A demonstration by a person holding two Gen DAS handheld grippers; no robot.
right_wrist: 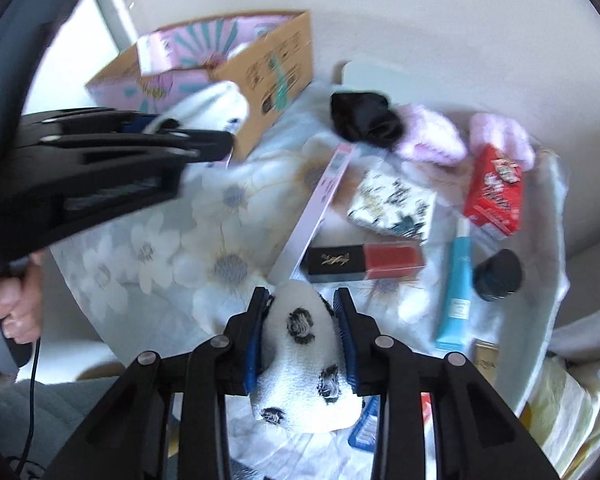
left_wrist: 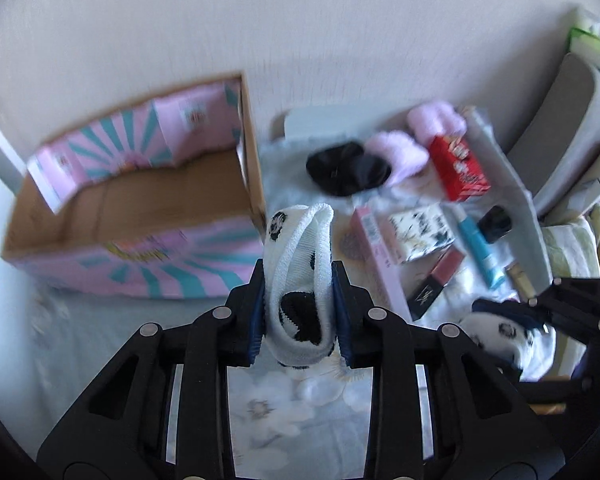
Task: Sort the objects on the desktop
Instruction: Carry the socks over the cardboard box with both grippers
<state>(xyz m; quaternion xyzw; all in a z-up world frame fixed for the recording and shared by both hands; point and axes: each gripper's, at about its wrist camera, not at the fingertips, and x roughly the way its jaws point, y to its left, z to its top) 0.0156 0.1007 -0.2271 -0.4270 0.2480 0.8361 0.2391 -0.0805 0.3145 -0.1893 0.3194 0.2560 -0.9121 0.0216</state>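
Observation:
My left gripper [left_wrist: 299, 276] is shut on a white sock with black spots [left_wrist: 300, 280], held above the floral tablecloth beside the pink and teal cardboard box [left_wrist: 132, 216]. My right gripper [right_wrist: 302, 300] is shut on a second white spotted sock [right_wrist: 304, 356], low over the table near its front edge. In the right wrist view the left gripper [right_wrist: 204, 140] shows at the left with its sock [right_wrist: 216, 104], next to the box [right_wrist: 268, 76]. In the left wrist view the right gripper [left_wrist: 556, 312] and its sock [left_wrist: 496, 336] show at the lower right.
On the table lie a black sock [right_wrist: 364, 120], pink fluffy socks [right_wrist: 432, 140], a red carton [right_wrist: 496, 196], a patterned packet [right_wrist: 392, 204], a long pink box [right_wrist: 320, 204], a red and black lipstick box [right_wrist: 364, 262], a blue tube [right_wrist: 456, 292] and a dark jar [right_wrist: 498, 276]. A grey chair [left_wrist: 568, 120] stands right.

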